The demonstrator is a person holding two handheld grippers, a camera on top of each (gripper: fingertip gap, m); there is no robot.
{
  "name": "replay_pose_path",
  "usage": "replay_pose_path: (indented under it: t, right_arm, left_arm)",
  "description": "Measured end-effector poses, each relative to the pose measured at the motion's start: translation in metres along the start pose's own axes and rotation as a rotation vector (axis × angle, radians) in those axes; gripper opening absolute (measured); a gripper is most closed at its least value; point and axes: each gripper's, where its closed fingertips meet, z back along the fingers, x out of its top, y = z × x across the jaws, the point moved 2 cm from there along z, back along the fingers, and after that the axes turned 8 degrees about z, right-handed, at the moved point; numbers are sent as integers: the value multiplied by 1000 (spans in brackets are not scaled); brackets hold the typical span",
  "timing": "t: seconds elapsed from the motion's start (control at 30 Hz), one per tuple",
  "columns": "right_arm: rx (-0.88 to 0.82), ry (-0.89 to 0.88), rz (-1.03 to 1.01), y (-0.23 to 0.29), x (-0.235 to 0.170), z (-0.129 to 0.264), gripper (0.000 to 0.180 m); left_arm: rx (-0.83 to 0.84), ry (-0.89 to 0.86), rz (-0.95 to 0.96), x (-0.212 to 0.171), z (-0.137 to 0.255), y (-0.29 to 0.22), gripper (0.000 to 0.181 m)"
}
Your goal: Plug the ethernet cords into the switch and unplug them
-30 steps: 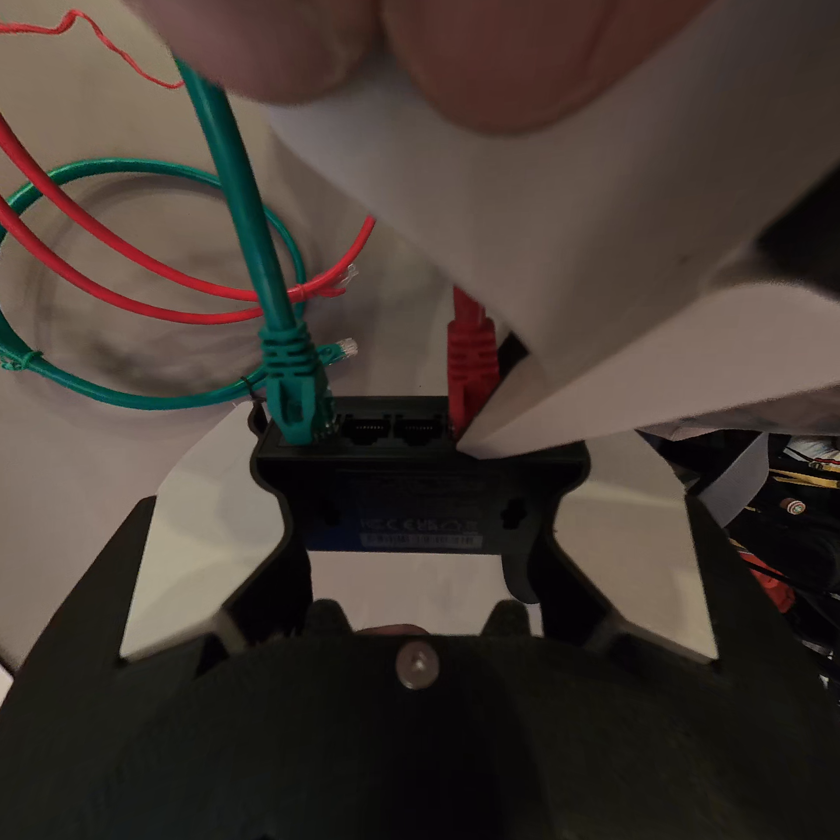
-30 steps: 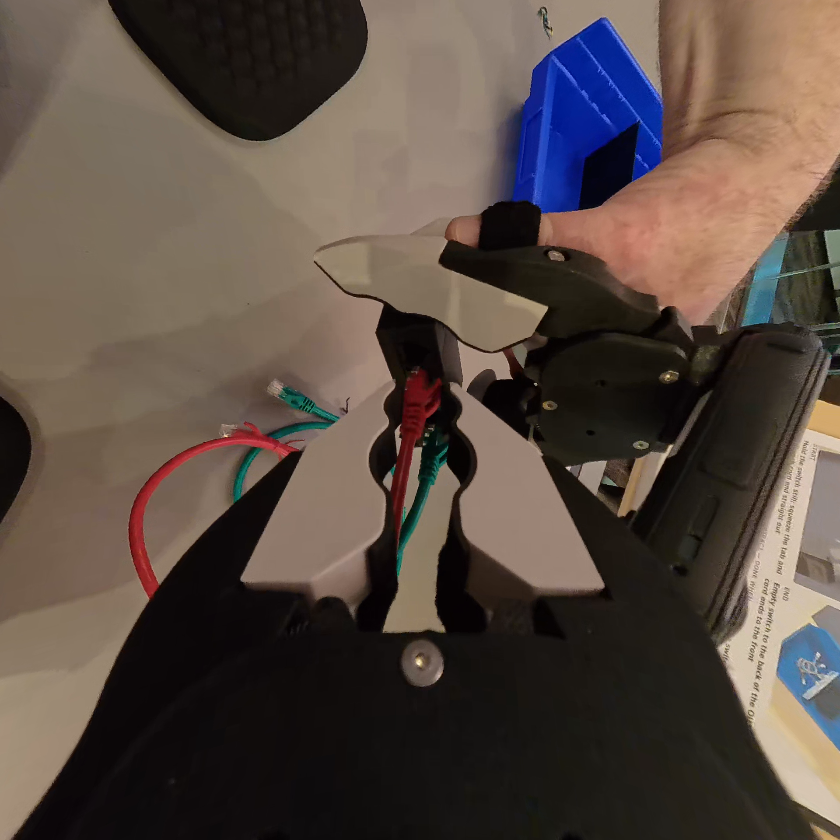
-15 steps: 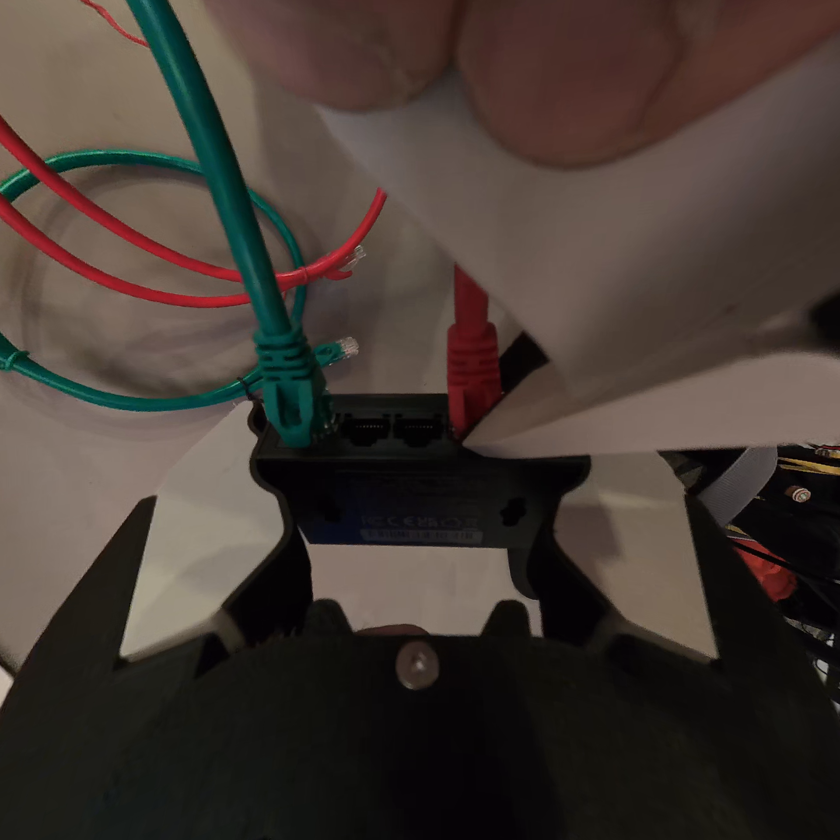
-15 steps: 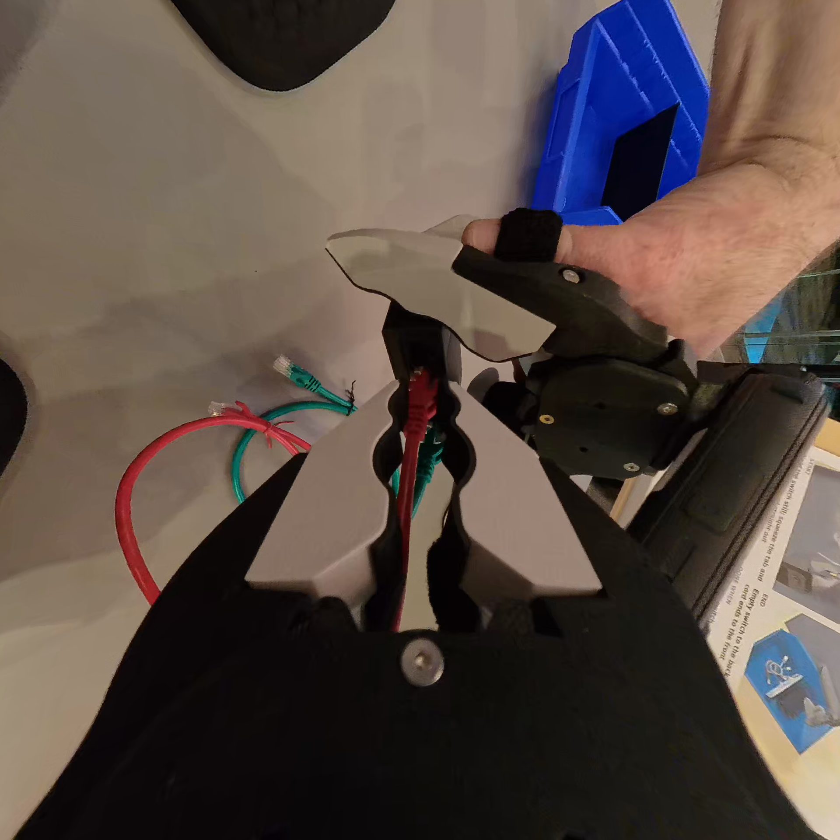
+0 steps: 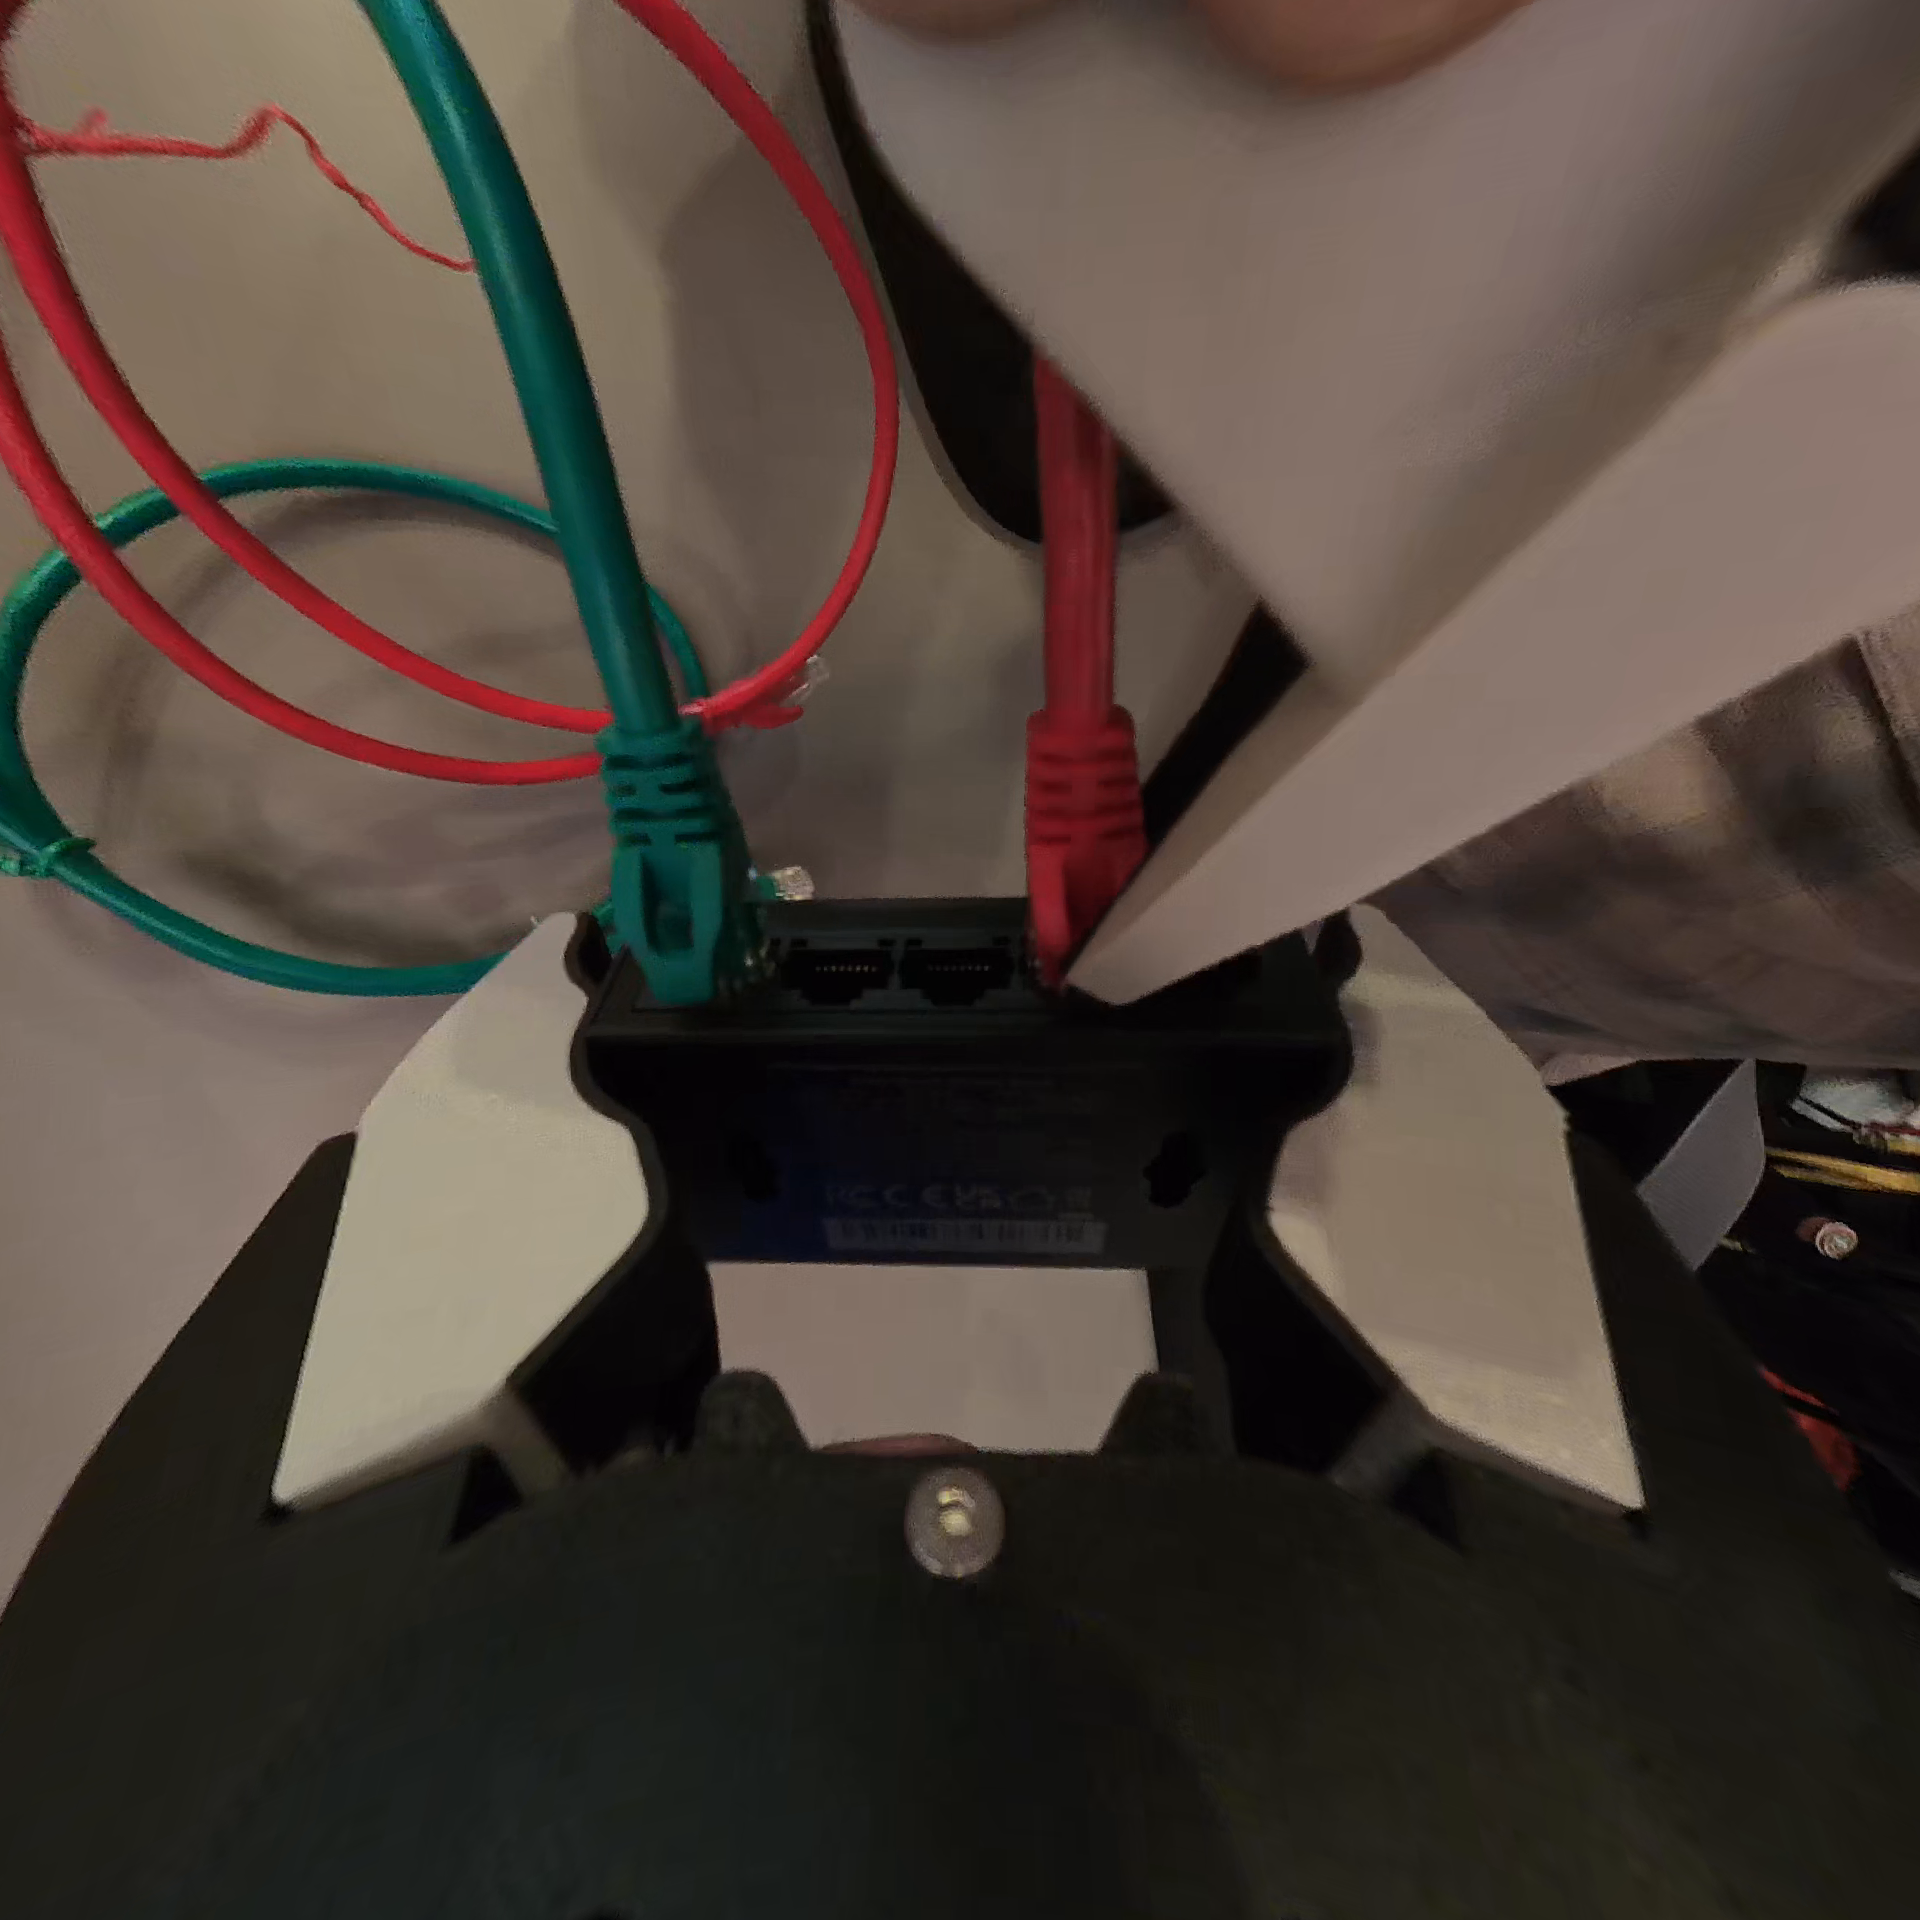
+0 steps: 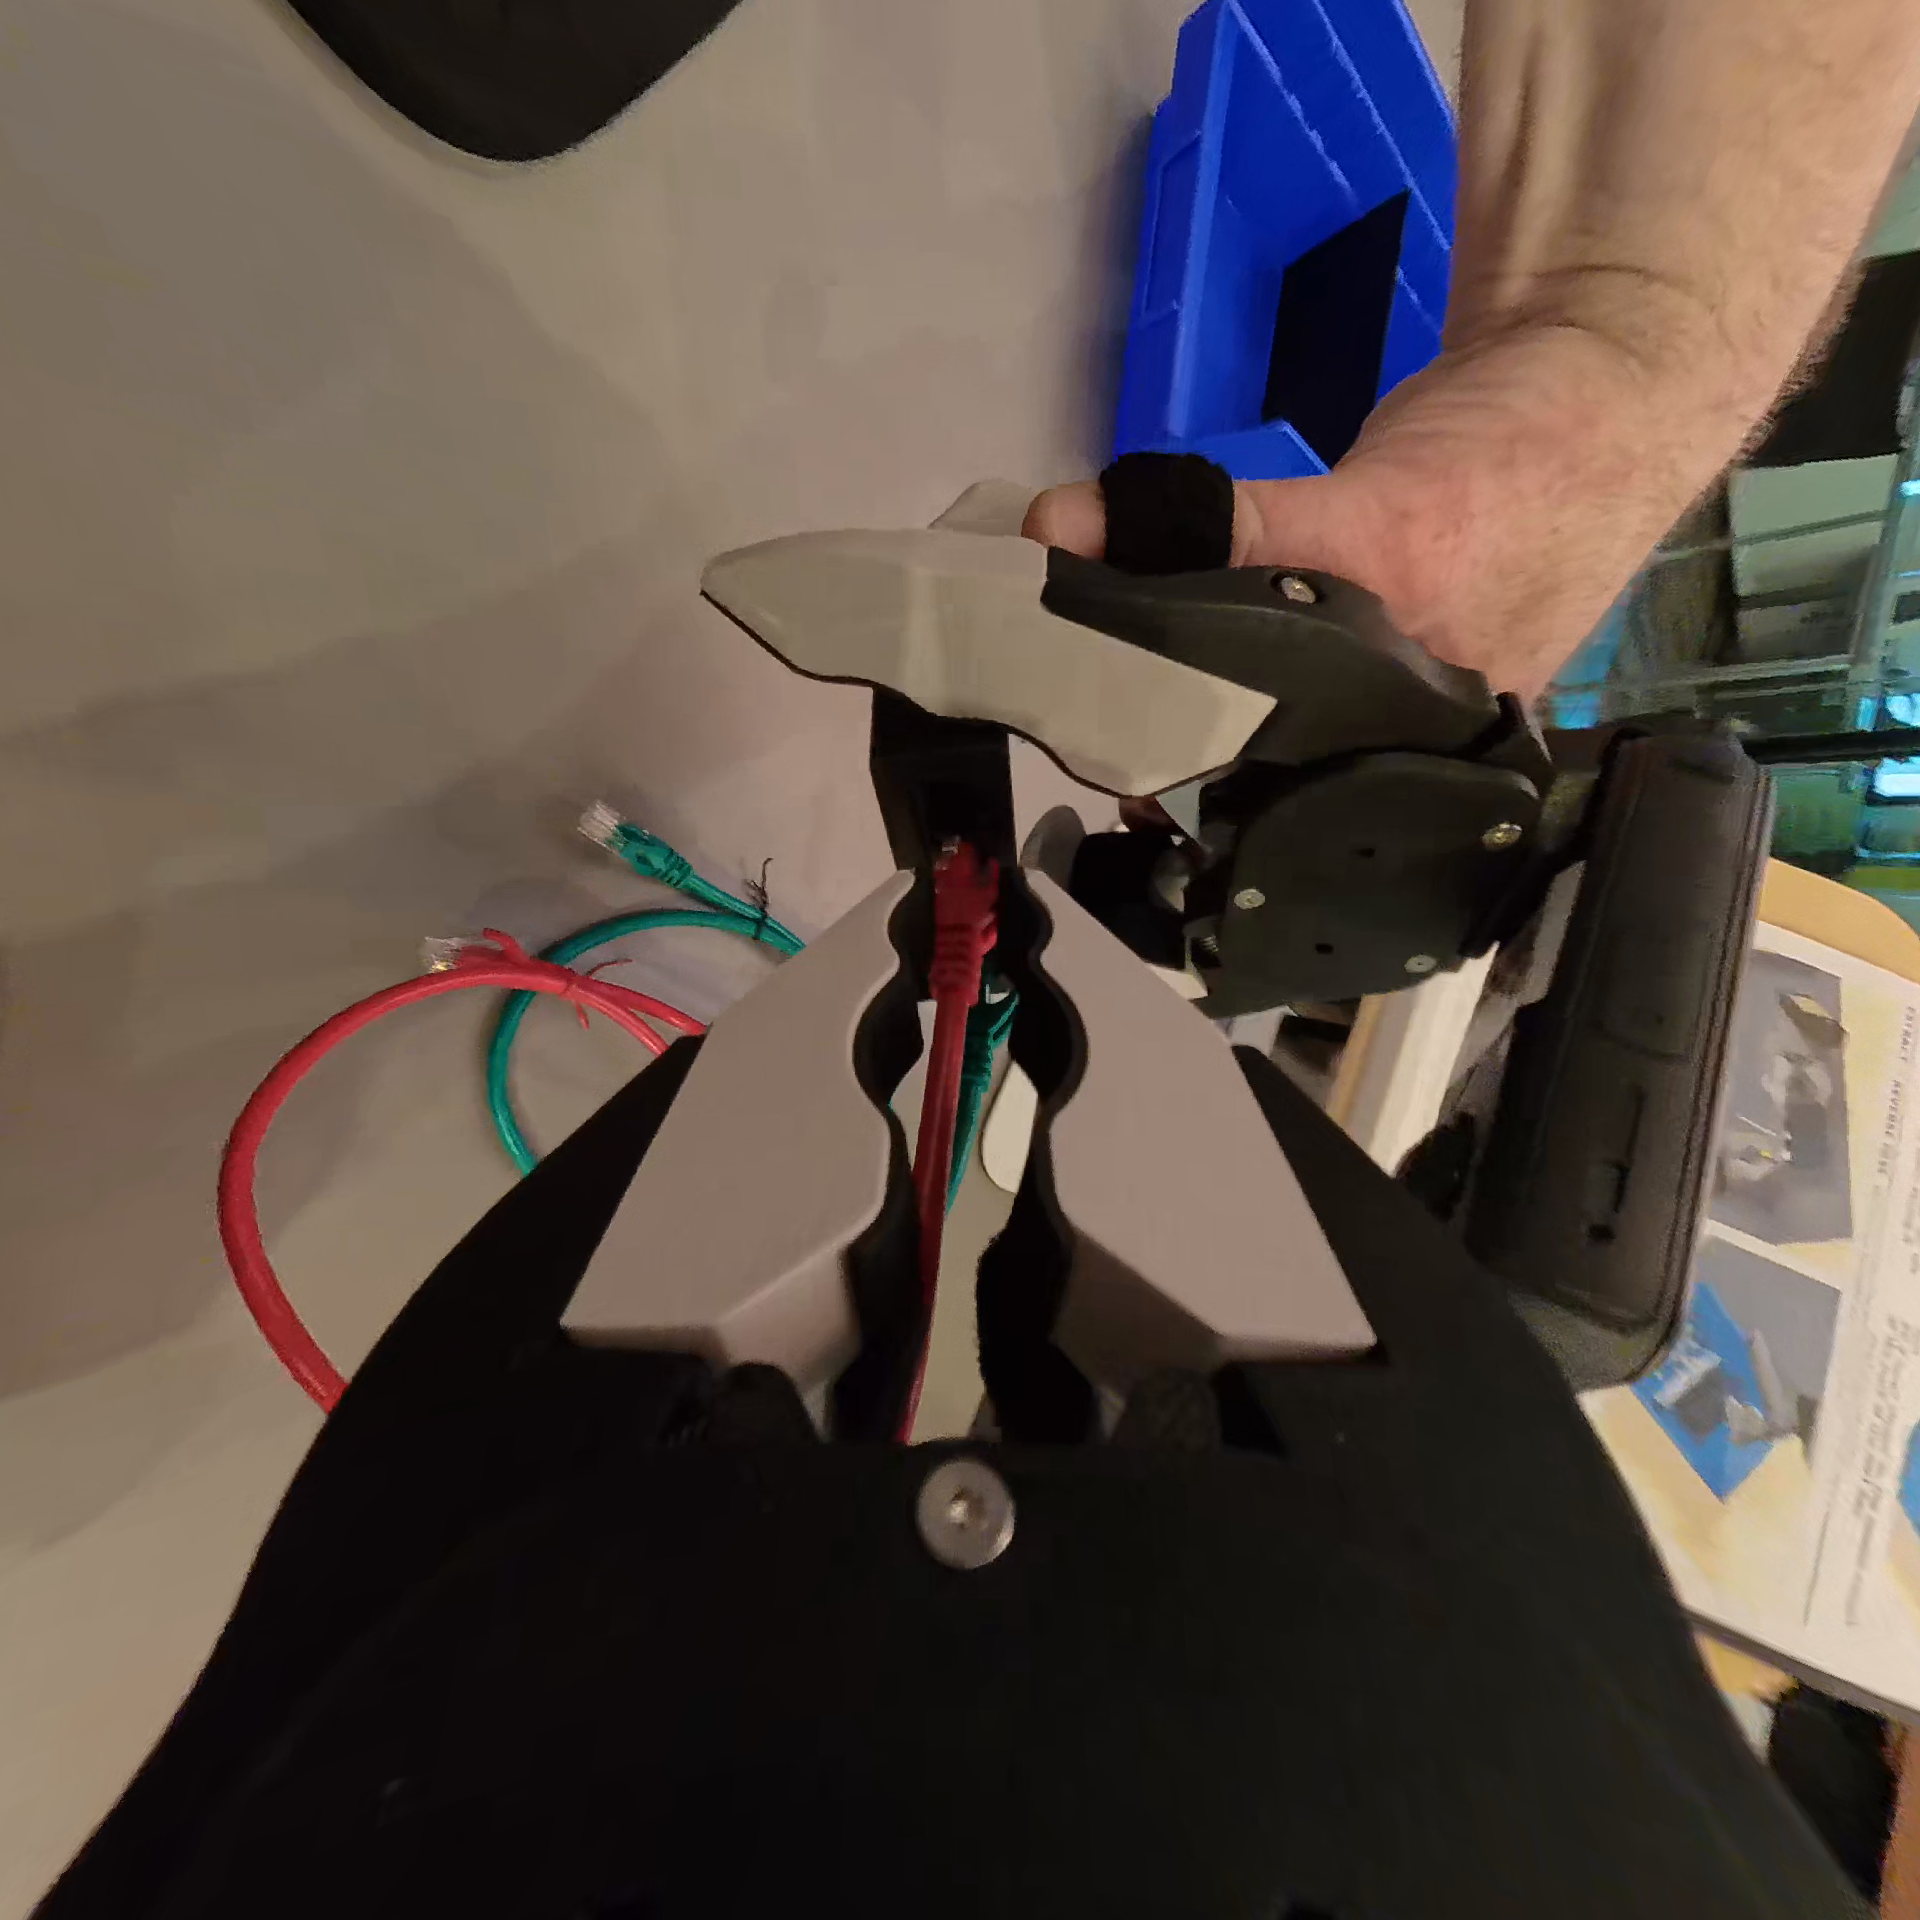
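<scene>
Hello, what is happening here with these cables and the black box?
A person works with two handheld grippers. The left gripper clamps the black switch by its sides. The right gripper is around the red cord at its plug, right at the switch. The green cord sits in the far-left port; two middle ports are empty.

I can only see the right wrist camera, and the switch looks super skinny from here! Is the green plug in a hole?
Observer: Yes, the green plug sits in the far left port of the switch.
Operator: Are any holes empty?
Observer: Two. The middle ports are empty, side by side between the green plug and the red plug.
Operator: Where is the switch being pinched?
Observer: The left gripper clamps it, with its fingers pressing the two short ends.
</scene>
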Motion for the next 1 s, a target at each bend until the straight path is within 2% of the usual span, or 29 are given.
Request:
replay_pose_path:
  t: [0.17, 0.33, 0.43, 0.63, 0.8, 1.0]
  right_arm:
    - [-43, 35, 20, 4, 3, 4, 10]
    - [31, -81, -32, 7, 6, 11, 9]
    - [22, -63, -17, 5, 3, 13, 9]
    - [-89, 121, 74, 4, 0, 12, 9]
    - [-103, 201, 113, 10, 0, 11, 10]
    - [2, -61, -30, 10, 2, 21, 9]
  left_arm:
    - [5, 10, -18, 2, -3, -4, 124]
    - [17, 23, -57, 6, -6, -9, 124]
    - [27, 12, -55, 9, -3, -7, 124]
    - [27, 7, -42, 10, 2, -1, 124]
    - [20, 9, -42, 10, -4, -1, 124]
    - [12, -5, -76, 17, -7, -10, 124]
